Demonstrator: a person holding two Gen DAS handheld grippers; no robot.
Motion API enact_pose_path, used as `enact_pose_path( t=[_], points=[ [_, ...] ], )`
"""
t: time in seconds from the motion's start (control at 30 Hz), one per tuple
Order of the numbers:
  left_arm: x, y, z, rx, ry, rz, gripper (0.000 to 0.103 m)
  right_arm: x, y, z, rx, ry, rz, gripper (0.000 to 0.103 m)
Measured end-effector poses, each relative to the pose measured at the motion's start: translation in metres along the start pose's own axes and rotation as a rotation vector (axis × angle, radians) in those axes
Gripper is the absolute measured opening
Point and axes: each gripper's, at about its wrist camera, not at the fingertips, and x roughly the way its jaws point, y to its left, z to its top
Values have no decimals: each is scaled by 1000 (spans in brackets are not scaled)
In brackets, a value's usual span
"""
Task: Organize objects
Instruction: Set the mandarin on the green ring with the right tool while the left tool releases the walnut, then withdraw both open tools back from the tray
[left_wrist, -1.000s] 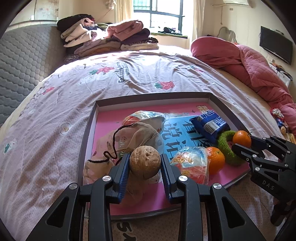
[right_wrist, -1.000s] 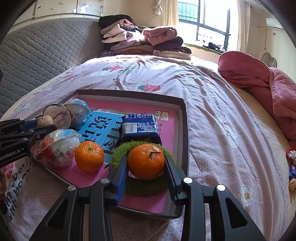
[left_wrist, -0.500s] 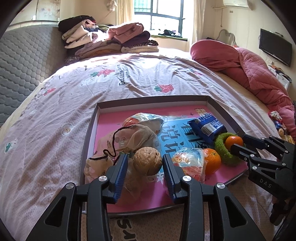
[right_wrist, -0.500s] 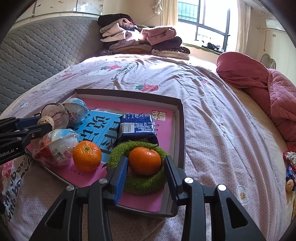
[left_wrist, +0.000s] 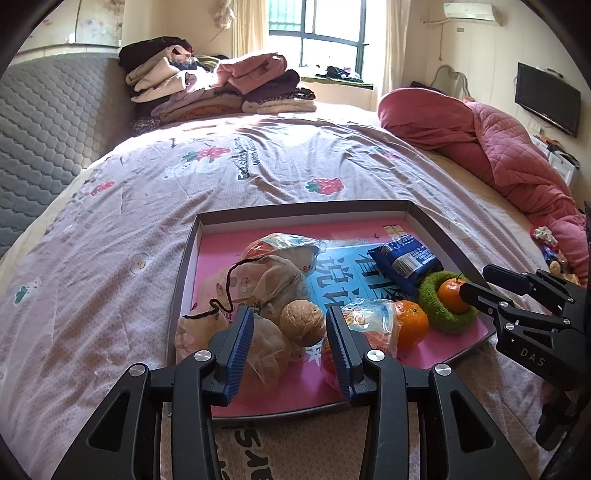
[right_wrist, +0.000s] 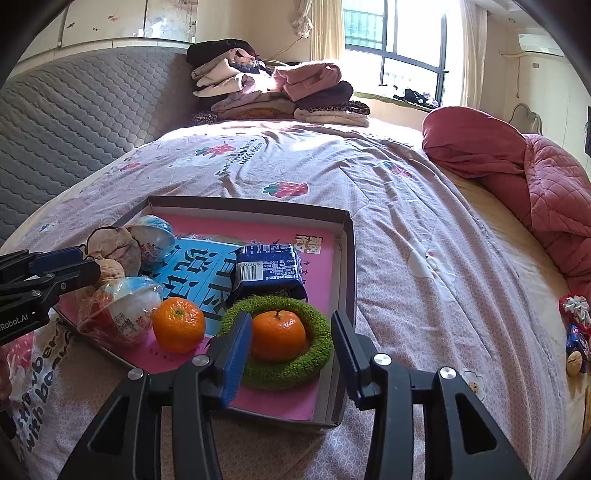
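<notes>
Released since a second ago: round brown wrinkled walnut (left_wrist: 302, 322) and stemmed orange tangerine (right_wrist: 279, 334), both then pinched, now lying free between jaws that have drawn back and spread.

Left gripper (left_wrist: 289, 328): jaws opening, about half spread, walnut between them but nearer the right pad, touched by neither, resting on the beige mesh drawstring pouch (left_wrist: 266, 284) just beyond the left pad. Right gripper (right_wrist: 291, 334): jaws opening likewise, tangerine between the pads, hard by the left one with no clear contact, seated in the fuzzy green knitted ring (right_wrist: 280, 365).

Handling, as a judgement: walnut light, rigid, rough enough to hold, apt to roll off the soft pouch; best pinched across its widest girth. Tangerine soft-skinned, bruisable, smooth; best taken at the equator with modest squeeze.

Orientation: both near round, no real long axis; tangerine stem pointing up, away from the jaws; walnut's dimpled end facing back toward the jaws.

Further out: second orange tangerine (right_wrist: 178, 325) beyond the right gripper's left finger, blue foil snack packet (right_wrist: 267, 271) ahead of the tips, all inside the shallow grey-walled cardboard tray with pink floor (right_wrist: 347, 258) on the floral pink bedspread (right_wrist: 388, 206).
</notes>
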Motion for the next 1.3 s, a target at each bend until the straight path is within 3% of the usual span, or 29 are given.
enact_pose_path(
  t=[0.07, 0.2, 0.47, 0.6, 1.3],
  points=[
    [-4, -1, 1, 0, -4, -1, 42, -4, 1, 1, 5, -10, 5, 46],
    [-13, -3, 3, 2, -22, 2, 53, -12, 4, 4, 10, -31, 23, 48],
    [-30, -7, 4, 3, -44, 4, 55, -29, 8, 9, 21, -67, 42, 51],
    [-39, -9, 5, 3, -56, 6, 65, -39, 9, 11, 29, -87, 49, 53],
    [-92, -20, 0, 8, -104, 35, 76, -105, 24, 14, 32, -216, 66, 60]
  ],
)
